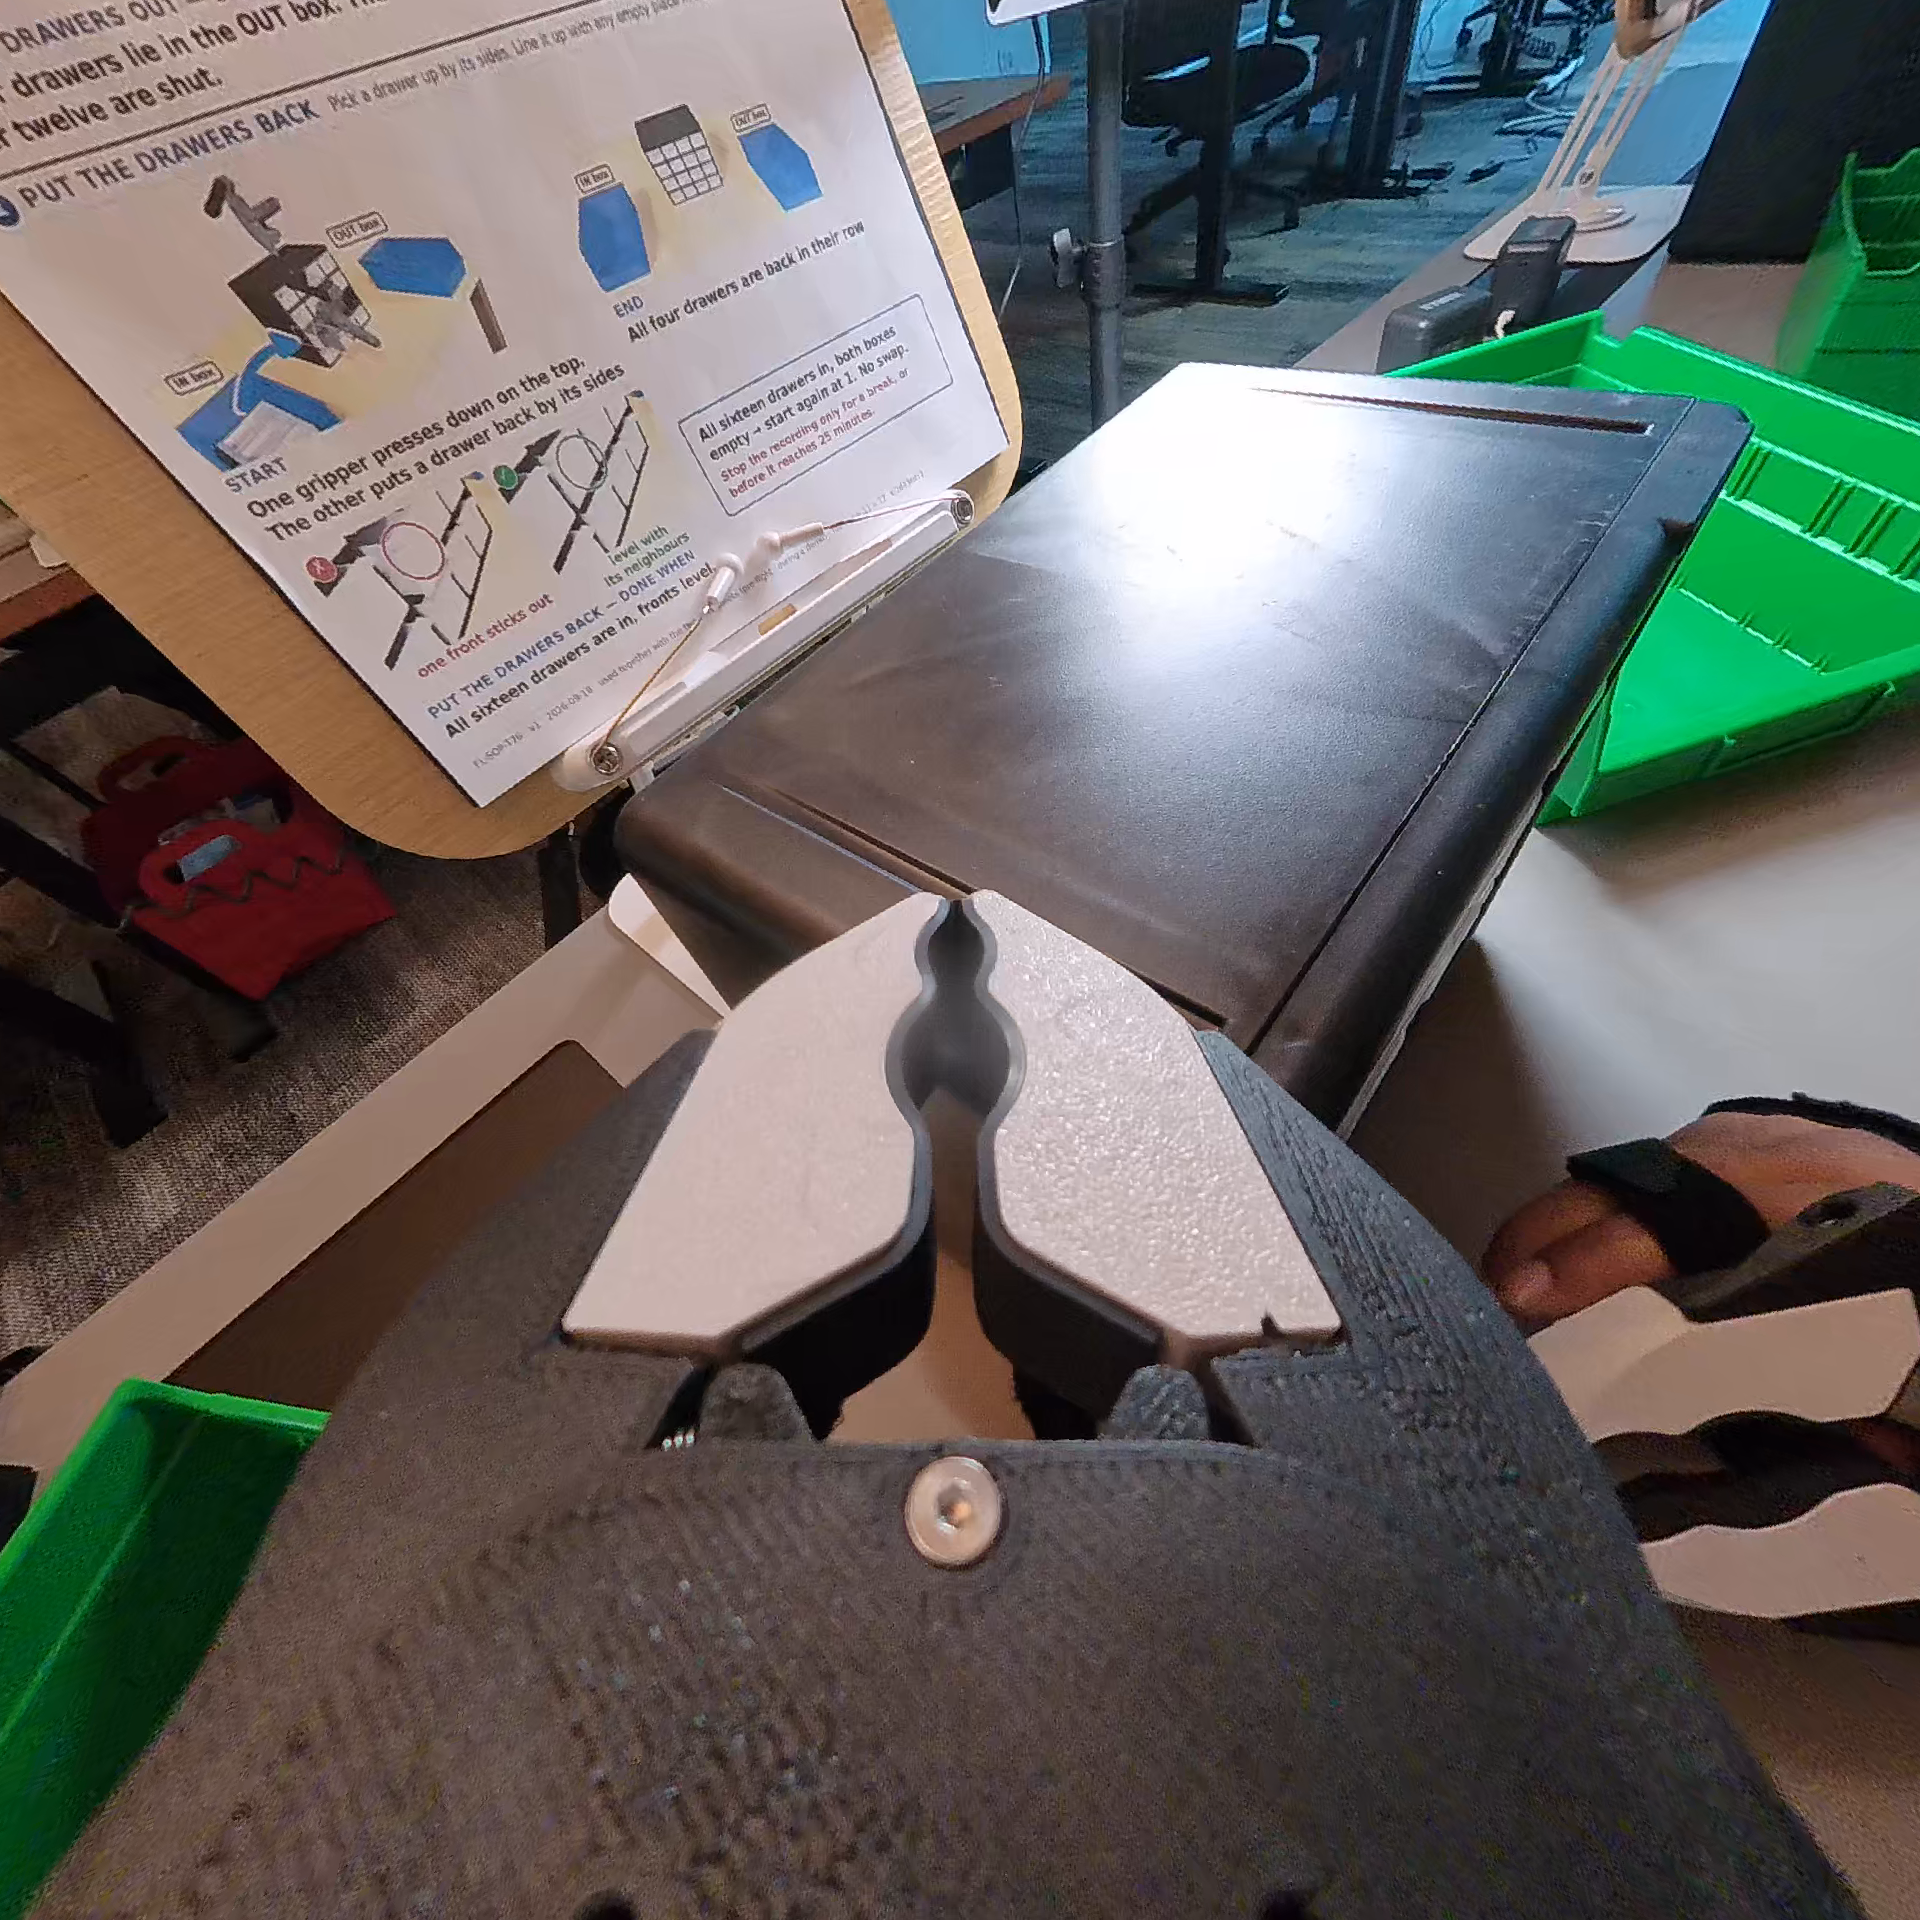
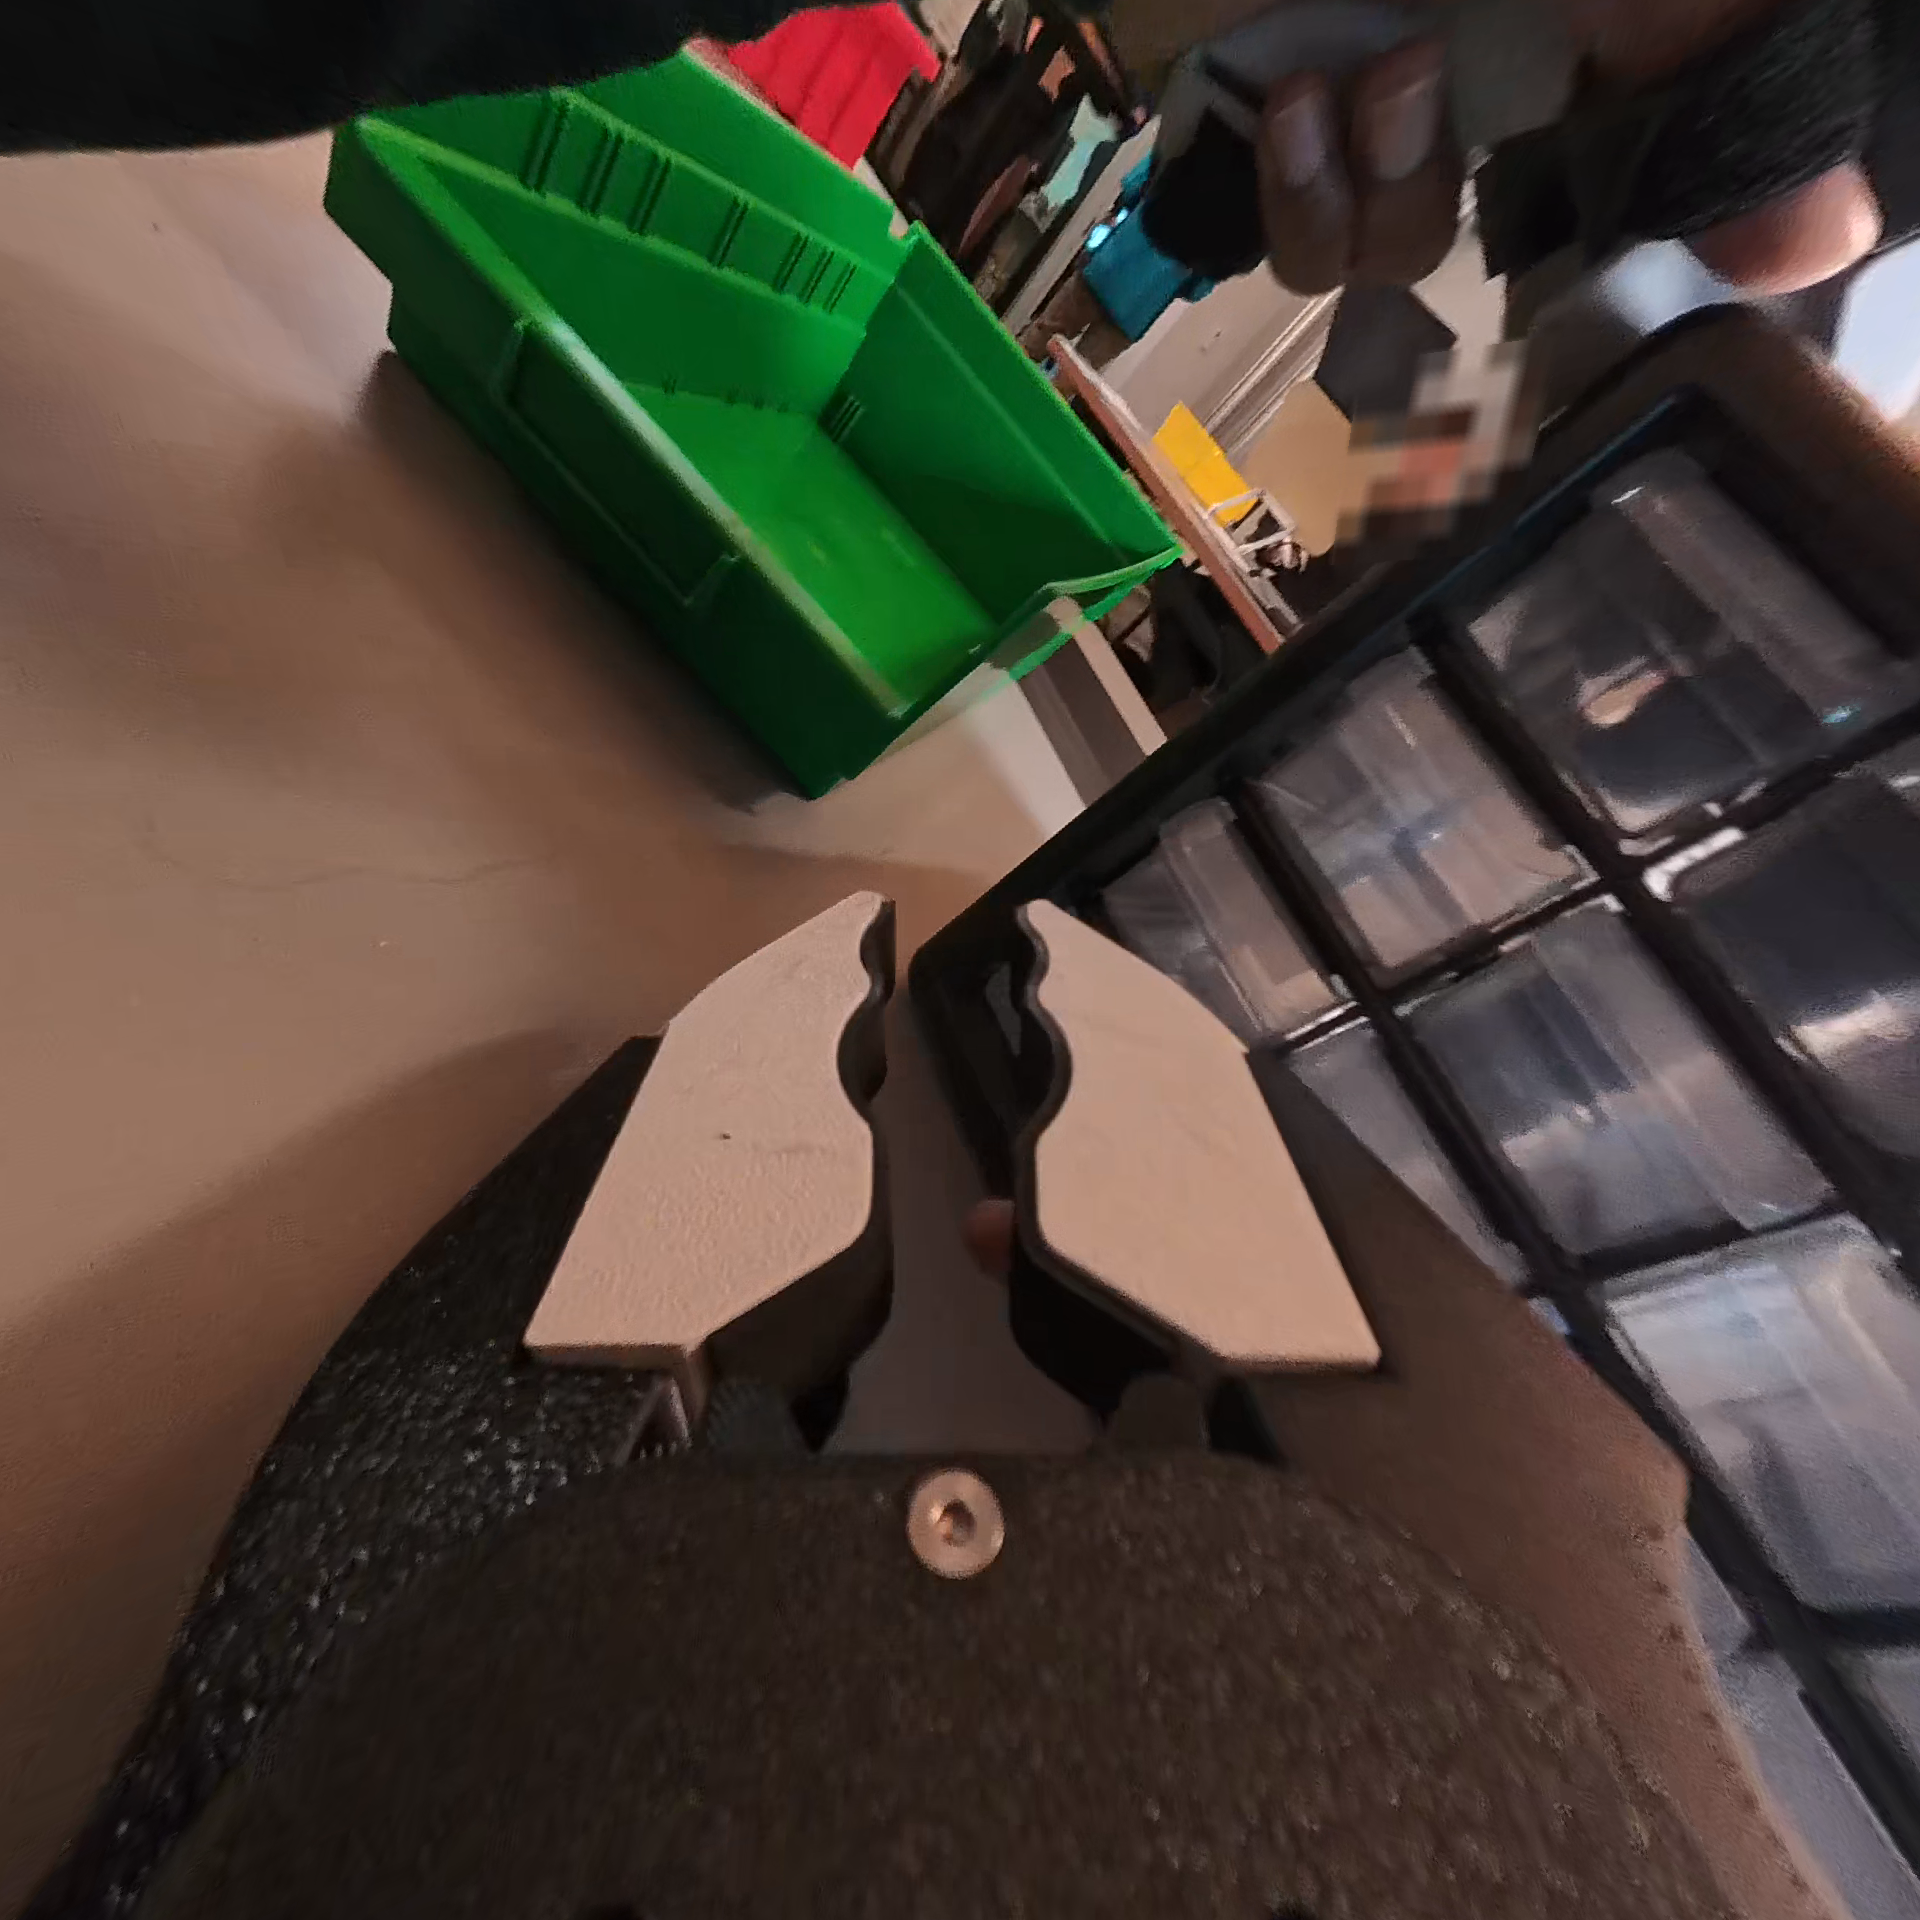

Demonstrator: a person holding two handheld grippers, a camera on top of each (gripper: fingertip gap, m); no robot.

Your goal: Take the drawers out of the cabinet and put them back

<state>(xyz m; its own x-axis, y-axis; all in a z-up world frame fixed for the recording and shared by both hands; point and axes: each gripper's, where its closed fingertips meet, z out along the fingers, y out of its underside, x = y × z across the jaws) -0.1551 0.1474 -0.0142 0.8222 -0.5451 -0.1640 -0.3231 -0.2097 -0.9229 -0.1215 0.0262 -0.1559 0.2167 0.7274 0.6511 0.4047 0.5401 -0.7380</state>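
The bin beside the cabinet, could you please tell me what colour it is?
Bright green bin; the right wrist view shows it best.

Blk grippers, grey fingers

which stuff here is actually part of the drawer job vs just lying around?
Part of the job:
- black cabinet
- clear drawers in its front
- green bins on the table
- left gripper, shut, over the cabinet top
- right gripper, open, at the cabinet's corner

Lying about:
- instruction sheet on its wooden stand
- red bag on the floor
- office chairs behind
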